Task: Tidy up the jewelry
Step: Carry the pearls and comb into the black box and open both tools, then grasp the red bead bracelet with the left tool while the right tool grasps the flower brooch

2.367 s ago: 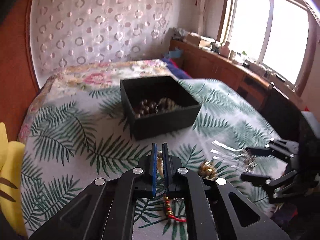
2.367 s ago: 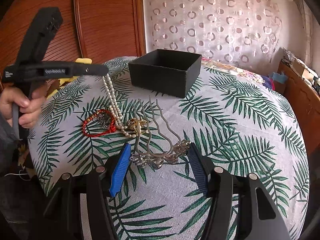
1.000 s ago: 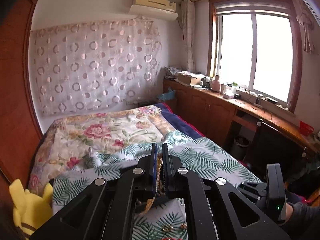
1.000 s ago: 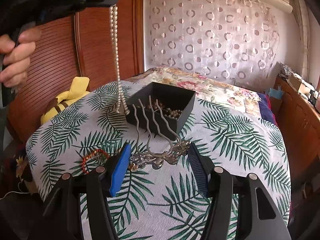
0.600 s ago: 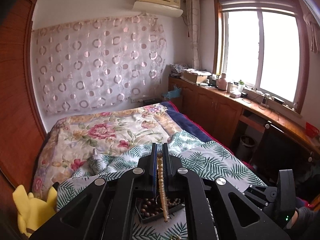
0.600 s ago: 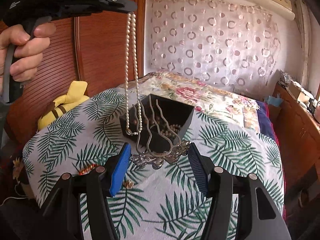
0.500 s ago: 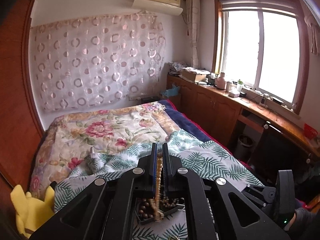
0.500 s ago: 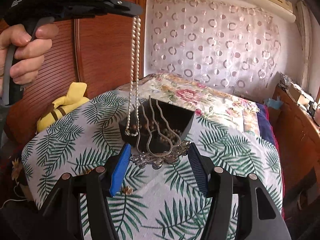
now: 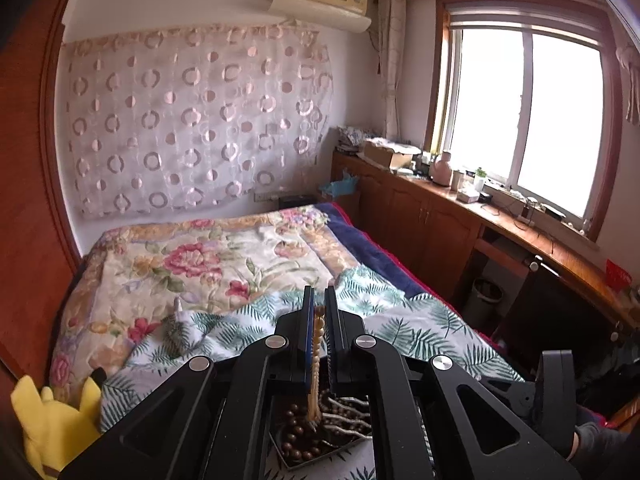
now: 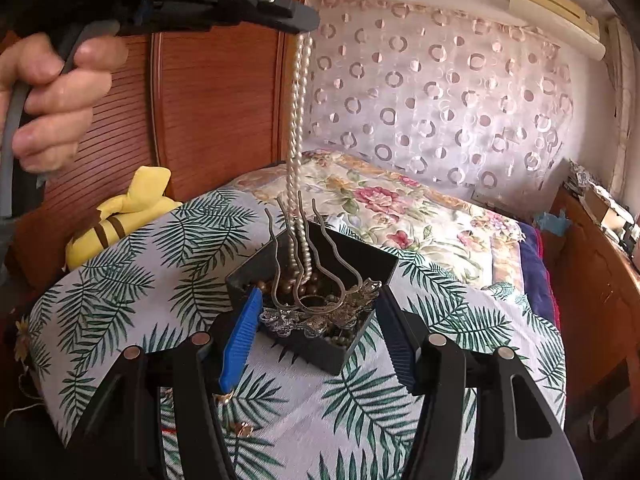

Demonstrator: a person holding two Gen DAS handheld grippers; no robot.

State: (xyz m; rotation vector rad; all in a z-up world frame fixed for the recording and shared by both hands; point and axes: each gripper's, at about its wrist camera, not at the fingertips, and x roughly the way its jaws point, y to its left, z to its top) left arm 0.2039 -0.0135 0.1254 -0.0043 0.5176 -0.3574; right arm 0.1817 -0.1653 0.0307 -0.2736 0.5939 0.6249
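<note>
A pearl necklace (image 10: pixel 298 136) hangs straight down in a doubled strand from the left claw (image 10: pixel 308 24), whose jaws are clamped tight on its top end. Its lower loop reaches into the black box (image 10: pixel 360 264), among the dark beads (image 9: pixel 298 434) already lying inside. From the left wrist view the same strand (image 9: pixel 316 360) runs down between the closed fingers toward the box (image 9: pixel 288 456) below.

The right claw (image 10: pixel 318 324) grips a metal hair comb (image 10: pixel 316 304) by its ornate base, blue pads pressing on both ends, its wavy prongs pointing up and away over the near corner of the box. The pearl strand hangs just behind those prongs.

The box sits on a palm-leaf cloth (image 10: pixel 440 320) spread over the bed. A small gold piece (image 10: pixel 244 428) lies on the cloth near the right claw. A hand (image 10: pixel 52 100) holds the left claw's handle. A yellow plush toy (image 10: pixel 124 212) lies at the bed's edge by the wooden wall.
</note>
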